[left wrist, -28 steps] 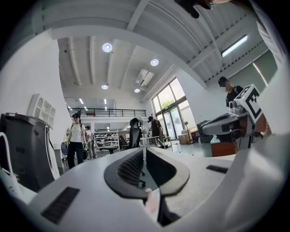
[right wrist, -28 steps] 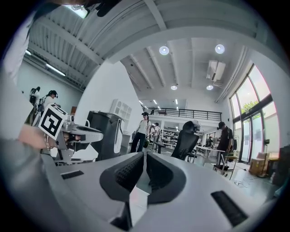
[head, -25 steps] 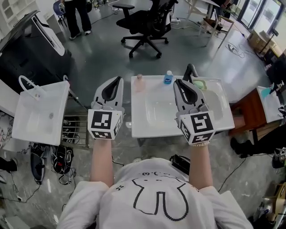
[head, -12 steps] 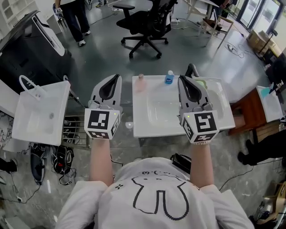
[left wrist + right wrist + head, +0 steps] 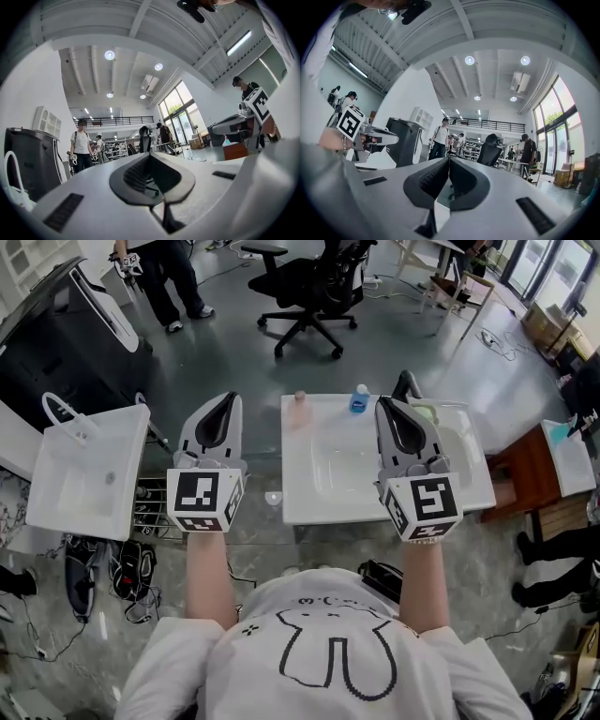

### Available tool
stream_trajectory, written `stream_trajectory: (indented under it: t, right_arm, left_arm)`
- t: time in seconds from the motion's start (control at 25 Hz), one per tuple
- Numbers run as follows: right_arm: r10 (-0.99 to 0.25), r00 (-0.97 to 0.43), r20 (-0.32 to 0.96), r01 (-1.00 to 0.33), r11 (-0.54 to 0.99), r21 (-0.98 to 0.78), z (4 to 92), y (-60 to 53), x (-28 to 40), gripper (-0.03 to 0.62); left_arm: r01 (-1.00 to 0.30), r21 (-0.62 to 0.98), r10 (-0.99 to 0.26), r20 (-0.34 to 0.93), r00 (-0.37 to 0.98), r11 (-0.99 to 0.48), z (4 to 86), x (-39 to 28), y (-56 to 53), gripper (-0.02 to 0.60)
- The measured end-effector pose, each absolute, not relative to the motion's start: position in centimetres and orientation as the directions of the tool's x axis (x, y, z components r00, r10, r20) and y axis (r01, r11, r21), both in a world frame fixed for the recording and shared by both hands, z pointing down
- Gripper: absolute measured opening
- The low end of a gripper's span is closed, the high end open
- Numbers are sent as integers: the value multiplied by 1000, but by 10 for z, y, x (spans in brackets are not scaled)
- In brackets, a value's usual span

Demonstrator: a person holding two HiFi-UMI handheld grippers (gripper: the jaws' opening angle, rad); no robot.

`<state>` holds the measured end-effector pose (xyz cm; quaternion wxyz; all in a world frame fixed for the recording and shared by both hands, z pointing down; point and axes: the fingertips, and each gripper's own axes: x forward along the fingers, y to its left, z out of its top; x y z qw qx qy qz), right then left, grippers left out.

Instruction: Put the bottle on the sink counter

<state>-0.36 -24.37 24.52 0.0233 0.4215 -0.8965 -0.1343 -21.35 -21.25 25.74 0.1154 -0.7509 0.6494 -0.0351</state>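
1. Since a second ago the left tool (image 5: 226,399) has drifted leftward, away from the white rectangular sink table (image 5: 300,502). The right tool (image 5: 386,405) has barely shifted over the basin.
2. Both tools have their jaws pressed together, pinching nothing.
3. The small blue-capped bottle (image 5: 359,399) stands on the table's far rim, and a pale pink little bottle (image 5: 300,398) stands at its far left corner. Both are apart from the tools.
4. A black faucet (image 5: 405,384) rises just beside the right tool, and a black office chair (image 5: 314,282) stands beyond.
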Motion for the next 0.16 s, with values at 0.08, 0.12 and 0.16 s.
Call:
stream_trajectory:
  t: [0.08, 0.12, 0.16]
  right_arm:
    - [-761, -645, -72, -749, 609, 261, 244, -243, -5, 29]
    - [-761, -645, -72, -748, 609, 262, 243, -243, -5, 29]
    - [-761, -645, -72, -748, 609, 263, 243, -243, -5, 29]
  left_arm:
    - [-968, -219, -983, -104, 152, -126, 254, -217, -211, 9]
    - [-968, -219, -983, -107, 151, -125, 253, -219, -210, 9]
    - [-968, -220, -983, -109, 150, -124, 252, -220, -210, 9]
